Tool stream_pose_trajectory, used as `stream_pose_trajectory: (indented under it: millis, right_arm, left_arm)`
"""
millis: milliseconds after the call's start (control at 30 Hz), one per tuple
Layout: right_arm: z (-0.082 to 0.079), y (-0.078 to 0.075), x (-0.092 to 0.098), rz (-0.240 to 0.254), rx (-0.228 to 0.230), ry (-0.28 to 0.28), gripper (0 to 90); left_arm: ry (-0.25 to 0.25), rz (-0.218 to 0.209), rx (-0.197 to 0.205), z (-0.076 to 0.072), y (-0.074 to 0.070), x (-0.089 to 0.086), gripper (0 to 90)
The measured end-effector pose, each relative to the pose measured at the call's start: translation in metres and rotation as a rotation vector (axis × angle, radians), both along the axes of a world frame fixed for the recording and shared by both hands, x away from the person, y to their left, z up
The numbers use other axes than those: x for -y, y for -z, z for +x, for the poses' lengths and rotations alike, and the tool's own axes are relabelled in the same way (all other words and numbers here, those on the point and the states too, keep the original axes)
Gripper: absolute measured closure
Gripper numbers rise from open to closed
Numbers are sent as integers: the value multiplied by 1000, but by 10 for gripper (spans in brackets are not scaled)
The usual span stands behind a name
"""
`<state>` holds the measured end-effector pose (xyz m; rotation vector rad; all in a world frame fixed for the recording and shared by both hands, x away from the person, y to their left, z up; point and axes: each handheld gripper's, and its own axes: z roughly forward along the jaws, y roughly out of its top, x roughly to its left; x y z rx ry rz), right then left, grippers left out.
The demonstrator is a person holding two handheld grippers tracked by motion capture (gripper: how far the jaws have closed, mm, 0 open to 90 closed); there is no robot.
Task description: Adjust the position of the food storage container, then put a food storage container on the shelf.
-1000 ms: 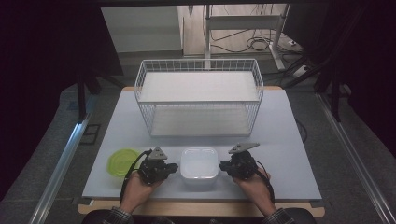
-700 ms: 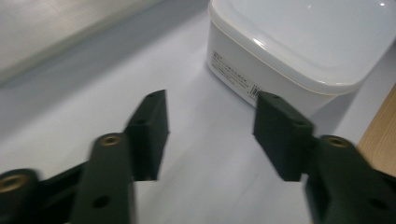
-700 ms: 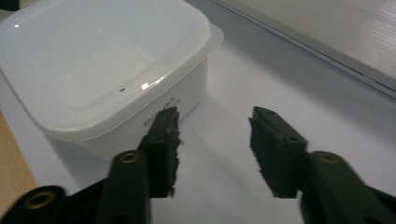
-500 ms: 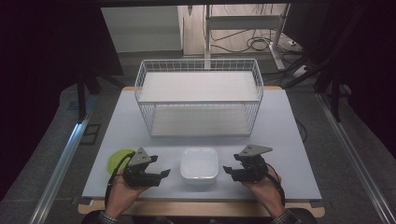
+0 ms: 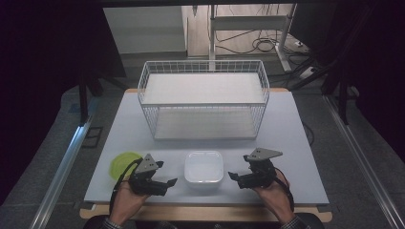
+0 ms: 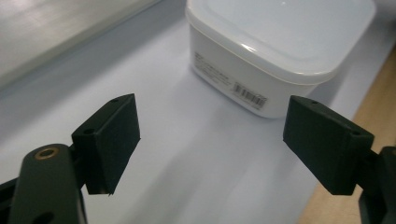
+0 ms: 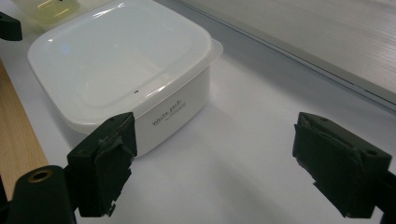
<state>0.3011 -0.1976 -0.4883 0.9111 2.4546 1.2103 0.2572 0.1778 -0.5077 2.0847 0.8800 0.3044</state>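
1. Lime-green lid (image 5: 125,164): flat on the white tabletop (image 5: 296,143), well left of the white lidded container (image 5: 204,167), just behind my left hand.
2. My left gripper (image 5: 168,181): just left of the container, not touching it. Jaws have just been opening and stand wide. In the left gripper view, nothing but bare tabletop between the pads (image 6: 114,140); container's barcode side sits ahead of them.
3. Container: near the front edge of the tabletop, lid on, between my two grippers, in front of the wire basket (image 5: 203,98). Sitting free, nobody gripping it.
4. My right gripper (image 5: 232,177): just right of the container, apart from it. Jaws also just been opening, released. Right gripper view: container's printed side is close by the one pad (image 7: 108,161), nothing between the pads.
5. Basket: behind the container, upright, a white shelf board across its top.
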Motion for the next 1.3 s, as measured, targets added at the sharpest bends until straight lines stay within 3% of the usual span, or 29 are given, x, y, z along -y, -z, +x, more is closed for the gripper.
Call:
stream_pose_trajectory:
  millis: [67, 300, 467, 600, 933, 1100, 1300]
  right_arm:
    - [0, 0, 0, 2, 1, -2, 128]
    - [0, 0, -2, -2, 19, -11, 111]
    - [1, -1, -5, 5, 21, -15, 102]
    - [0, -5, -10, 12, 18, -31, 95]
    - [2, -3, -25, 10, -59, -63, 43]
    - [6, -6, -29, 19, -109, -62, 130]
    - [17, -4, -34, 39, -169, -79, 210]
  left_arm:
    - [1, -10, -14, 1, 1, 1, 184]
    - [12, 64, -13, 1, 4, 9, 157]
    - [5, 29, -22, 3, 0, 11, 154]
    - [-8, 15, -57, 7, -4, 14, 136]
    - [24, 4, -71, 20, -11, 28, 120]
    - [62, -23, -98, 25, -10, 36, 80]
    - [74, -77, -132, 37, -8, 38, 137]
